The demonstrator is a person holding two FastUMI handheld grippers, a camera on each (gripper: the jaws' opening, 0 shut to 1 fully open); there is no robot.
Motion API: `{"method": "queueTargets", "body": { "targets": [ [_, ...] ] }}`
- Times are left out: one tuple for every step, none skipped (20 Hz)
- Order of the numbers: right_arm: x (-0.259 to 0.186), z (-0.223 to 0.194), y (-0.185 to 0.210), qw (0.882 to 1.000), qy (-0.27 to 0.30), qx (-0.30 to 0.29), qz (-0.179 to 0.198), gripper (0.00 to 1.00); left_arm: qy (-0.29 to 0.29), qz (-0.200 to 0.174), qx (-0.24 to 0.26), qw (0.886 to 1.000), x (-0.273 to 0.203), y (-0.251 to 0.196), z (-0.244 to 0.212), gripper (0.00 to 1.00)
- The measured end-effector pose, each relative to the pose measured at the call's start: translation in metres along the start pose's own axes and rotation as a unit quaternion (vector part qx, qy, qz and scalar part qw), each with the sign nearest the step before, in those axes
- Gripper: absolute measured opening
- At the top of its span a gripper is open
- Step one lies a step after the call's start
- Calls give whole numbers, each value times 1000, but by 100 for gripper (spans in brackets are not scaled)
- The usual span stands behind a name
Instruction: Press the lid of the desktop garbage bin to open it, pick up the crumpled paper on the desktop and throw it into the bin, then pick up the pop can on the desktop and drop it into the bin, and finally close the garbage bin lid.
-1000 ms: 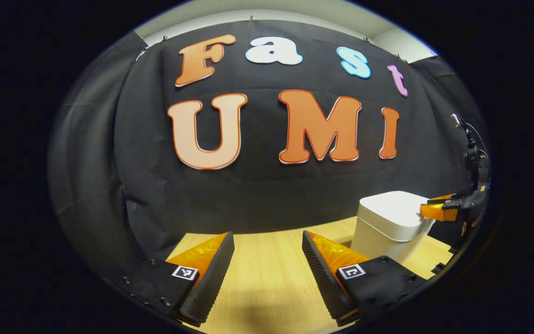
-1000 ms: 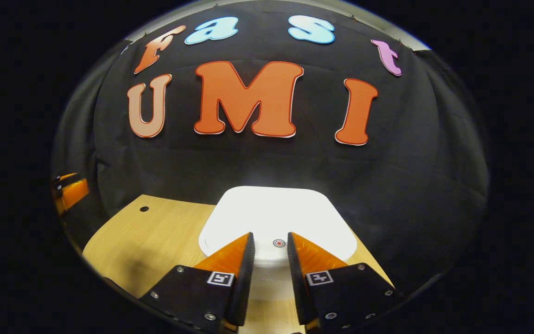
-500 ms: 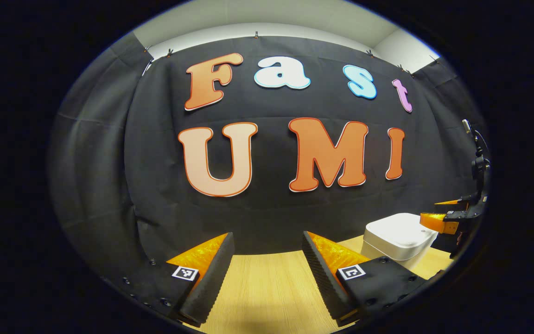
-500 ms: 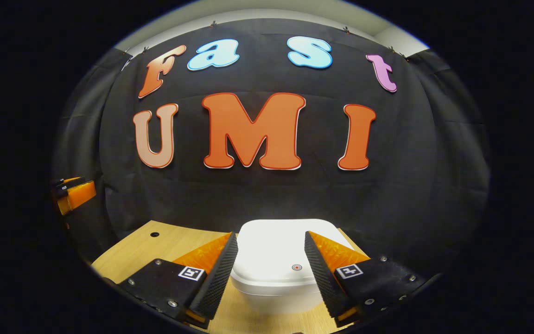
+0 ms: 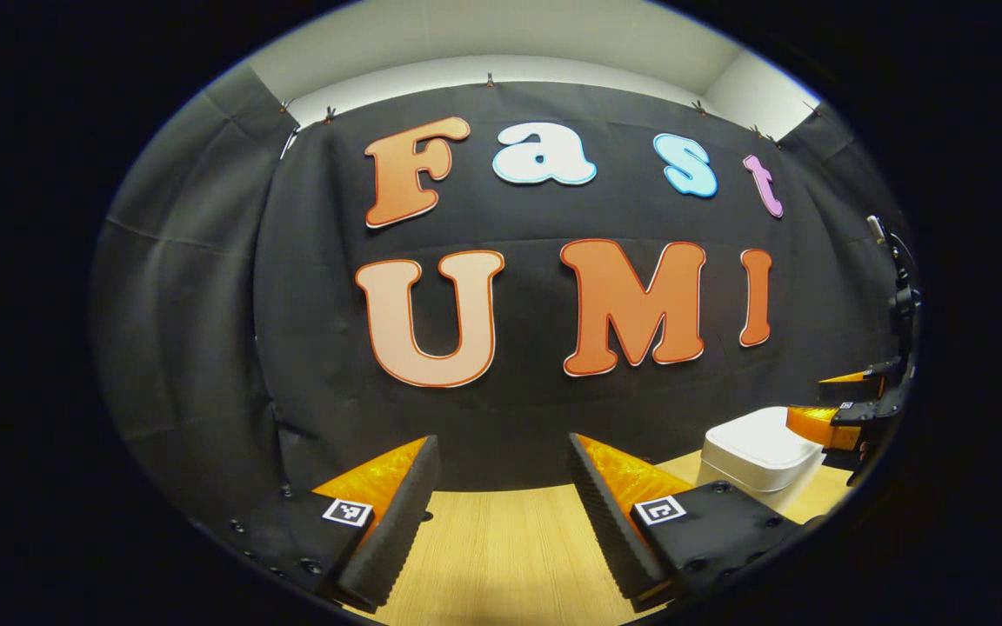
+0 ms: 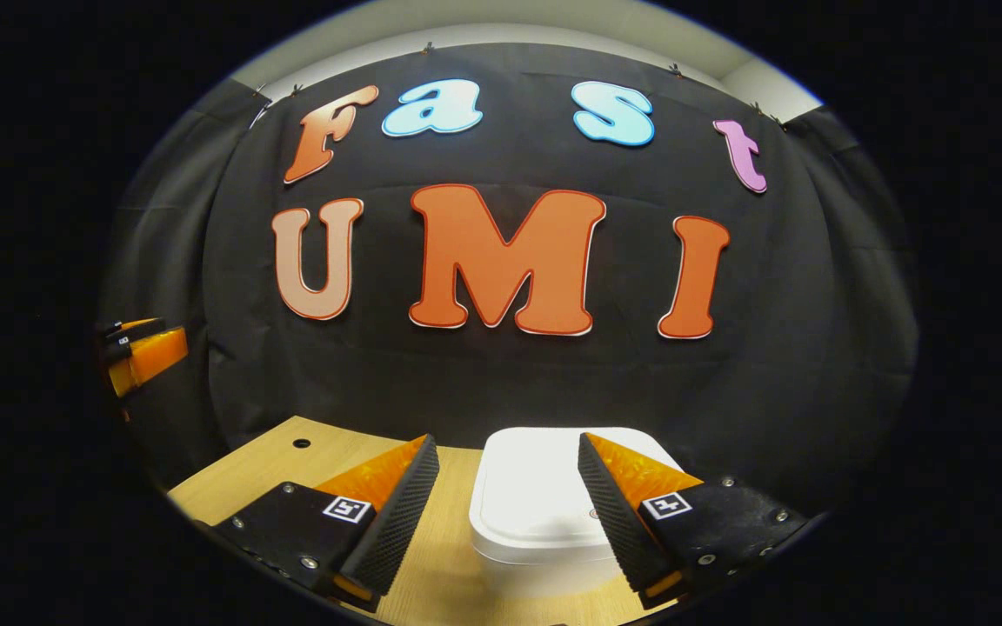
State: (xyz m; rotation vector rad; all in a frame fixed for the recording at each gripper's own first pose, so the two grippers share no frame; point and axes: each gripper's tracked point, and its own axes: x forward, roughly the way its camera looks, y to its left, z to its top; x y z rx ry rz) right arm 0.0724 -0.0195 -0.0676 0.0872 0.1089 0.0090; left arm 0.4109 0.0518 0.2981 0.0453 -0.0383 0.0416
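Both grippers are spread wide and hold nothing. The left gripper point(image 5: 501, 509) hangs over bare tabletop point(image 5: 501, 556), with the white bin point(image 5: 758, 456) at lower right, lid down. In the right gripper view, the right gripper point(image 6: 508, 513) frames that bin at bottom centre, above it; a small hole point(image 6: 302, 442) marks the tabletop at lower left.

I see my right tongs point(image 6: 505, 504) spread wide above the shut white bin point(image 6: 536, 513) on the table point(image 6: 266, 465).
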Motion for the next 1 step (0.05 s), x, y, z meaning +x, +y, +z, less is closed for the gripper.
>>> {"method": "queueTargets", "body": {
  "targets": [
    [1,0,4,1000,0,1,3,98,2,1,-2,1000,1,3,-2,96]
  ]
}}
